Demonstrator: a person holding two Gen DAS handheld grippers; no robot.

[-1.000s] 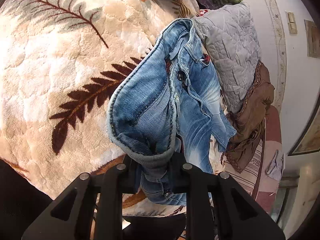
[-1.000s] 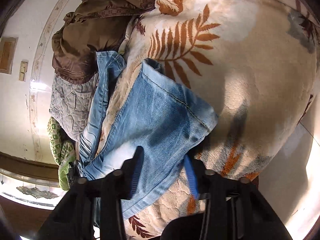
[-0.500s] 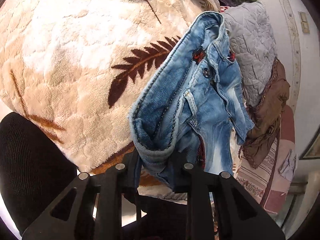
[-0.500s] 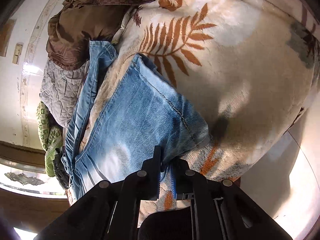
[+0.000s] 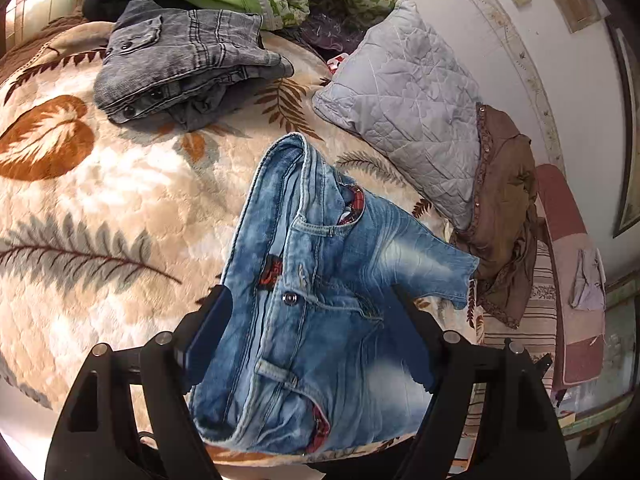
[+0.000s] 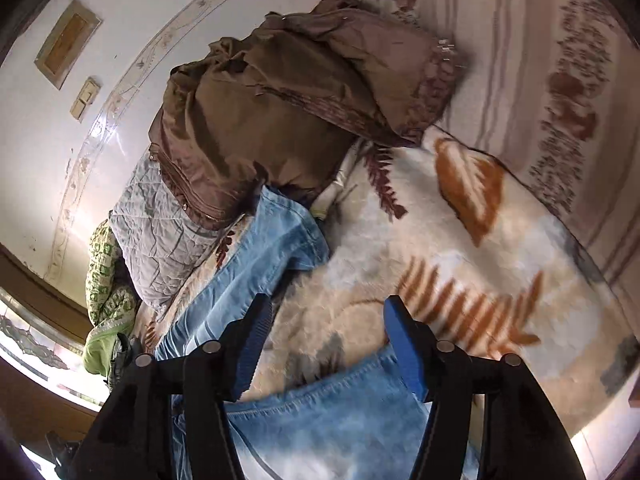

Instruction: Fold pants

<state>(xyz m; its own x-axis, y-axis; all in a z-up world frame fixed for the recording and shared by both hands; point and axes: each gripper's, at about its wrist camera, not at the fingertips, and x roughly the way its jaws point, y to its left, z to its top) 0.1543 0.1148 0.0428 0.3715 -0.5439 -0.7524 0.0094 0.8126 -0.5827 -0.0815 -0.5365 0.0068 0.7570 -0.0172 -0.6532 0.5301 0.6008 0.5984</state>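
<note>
A: Where do the faded blue denim jeans (image 5: 320, 300) lie?

B: On the cream plush blanket with brown fern leaves (image 5: 100, 184), waistband nearest the left gripper (image 5: 312, 340), folded lengthwise; in the right wrist view a leg (image 6: 272, 248) runs toward the brown crumpled garment (image 6: 280, 112).

A: State of the left gripper?

B: Jaws opening, wide apart; the waistband lies between the blue pads (image 5: 212, 336), not pinched.

A: And the right gripper (image 6: 328, 344)?

B: Also opening; its pads clear the hem below, gripping nothing.

A: Surroundings?

B: A grey quilted pillow (image 5: 408, 112) just beside the jeans; folded grey corduroy trousers (image 5: 184, 60) farther off.
</note>
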